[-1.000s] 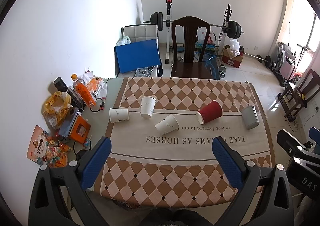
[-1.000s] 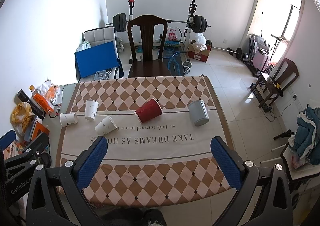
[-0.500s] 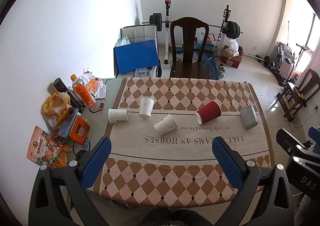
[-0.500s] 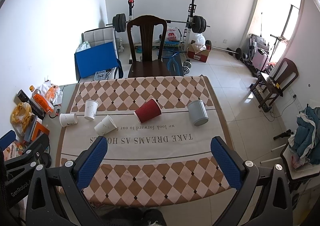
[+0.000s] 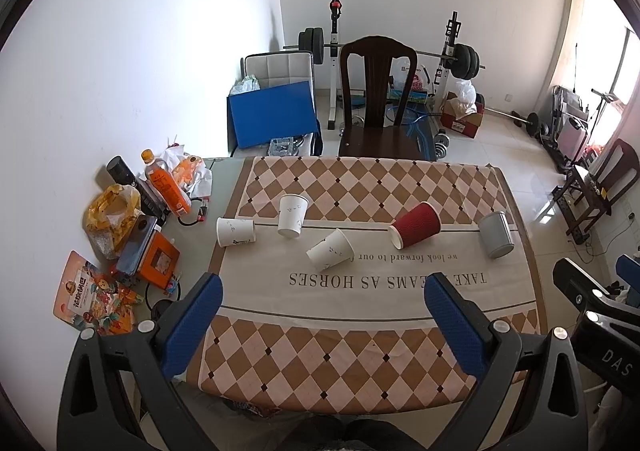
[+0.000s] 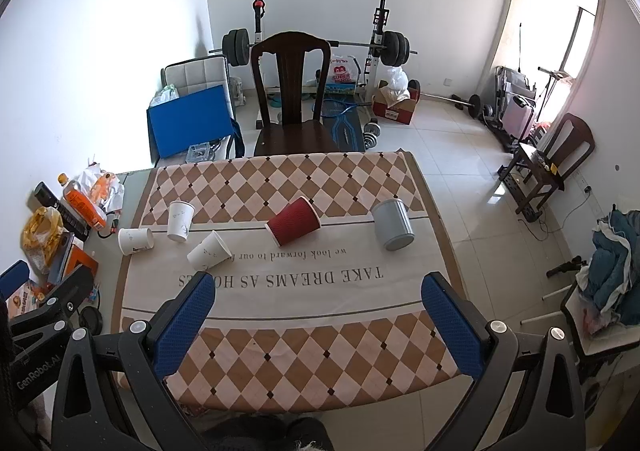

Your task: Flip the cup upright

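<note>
On the checked tablecloth (image 5: 360, 347), at twelve o'clock from both wide-open, empty grippers (image 5: 322, 305) (image 6: 318, 301), five tipped cups: three white paper (image 5: 331, 250), one red (image 5: 416, 225), one grey (image 5: 496, 234); likely light, crushable, best held mid-wall.

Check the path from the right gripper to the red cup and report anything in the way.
Nothing visible blocks it. The right gripper is open above the near end of the tablecloth, and only bare cloth lies between it and the red cup on its side. The grey cup lies off to the right, apart.
</note>
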The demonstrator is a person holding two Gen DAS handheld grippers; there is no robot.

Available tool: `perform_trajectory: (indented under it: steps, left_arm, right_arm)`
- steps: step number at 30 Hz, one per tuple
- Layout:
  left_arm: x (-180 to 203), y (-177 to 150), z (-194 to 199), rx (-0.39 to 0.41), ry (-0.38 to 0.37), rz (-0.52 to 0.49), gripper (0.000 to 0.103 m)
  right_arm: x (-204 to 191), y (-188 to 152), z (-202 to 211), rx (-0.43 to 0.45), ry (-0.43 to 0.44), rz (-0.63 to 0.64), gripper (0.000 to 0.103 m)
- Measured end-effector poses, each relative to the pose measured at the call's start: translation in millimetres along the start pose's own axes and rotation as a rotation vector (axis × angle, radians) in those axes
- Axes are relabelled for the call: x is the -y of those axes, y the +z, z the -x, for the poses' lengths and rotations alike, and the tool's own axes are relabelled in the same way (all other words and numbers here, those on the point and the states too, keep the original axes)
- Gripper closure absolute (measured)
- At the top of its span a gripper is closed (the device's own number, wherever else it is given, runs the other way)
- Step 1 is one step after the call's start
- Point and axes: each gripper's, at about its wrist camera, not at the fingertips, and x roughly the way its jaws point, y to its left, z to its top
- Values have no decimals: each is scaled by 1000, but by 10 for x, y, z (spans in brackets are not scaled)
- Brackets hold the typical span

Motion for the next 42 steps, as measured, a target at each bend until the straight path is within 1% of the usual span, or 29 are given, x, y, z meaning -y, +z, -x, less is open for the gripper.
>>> perform_trajectory:
  steps: [7, 11, 13, 16, 18, 21, 23, 25, 27, 29, 32, 35, 37, 39, 42]
  left_arm:
    - [43, 3, 43, -1, -6, 2, 0]
    - [60, 19, 21, -8, 5, 14, 0]
    - [36, 44, -53, -14, 18, 30, 0]
    - [-27, 60, -289, -49, 50, 61, 0]
    - [-97, 46, -490, -71, 101, 81, 0]
    - [-272, -22, -839, -120, 176, 115, 0]
    - [-397, -82, -1072, -159, 213, 147, 0]
    - [-542, -154, -1345, -213, 256, 175, 0]
    - [-686, -258, -1587, -255, 294, 187, 0]
    - [-835, -332, -1866, -313, 321, 204, 0]
    - [-1061, -421, -2202, -370, 333, 234, 0]
    - [-1271, -420, -2585, -420, 340, 251, 0]
    - [-1432, -402, -2833, -455, 339, 280, 0]
    - [-1622, -370, -3091, -500, 319, 334, 0]
    - [-1925, -298, -3403, -536, 262, 450, 0]
  right_arm:
    - [17, -26, -23, 2, 3, 0, 0]
    - [6, -19, -29, -2, 6, -2, 0]
    - [20, 11, 3, -8, 6, 0, 0]
    - [-8, 70, -92, -43, 15, 2, 0]
    - [-26, 89, -224, -80, 23, 13, 0]
    - [-137, 80, -556, -148, 43, 41, 0]
    - [-253, 34, -861, -200, 67, 65, 0]
    - [-362, -163, -1272, -259, 80, 93, 0]
    - [-509, -250, -1568, -313, 92, 115, 0]
    - [-693, -354, -1893, -362, 96, 146, 0]
    - [-976, -514, -2341, -414, 90, 176, 0]
    - [-1290, -618, -2811, -465, 70, 205, 0]
    - [-1462, -649, -3087, -504, 58, 211, 0]
    - [-1593, -667, -3312, -536, 29, 210, 0]
    - [-1753, -663, -3639, -598, 1, 175, 0]
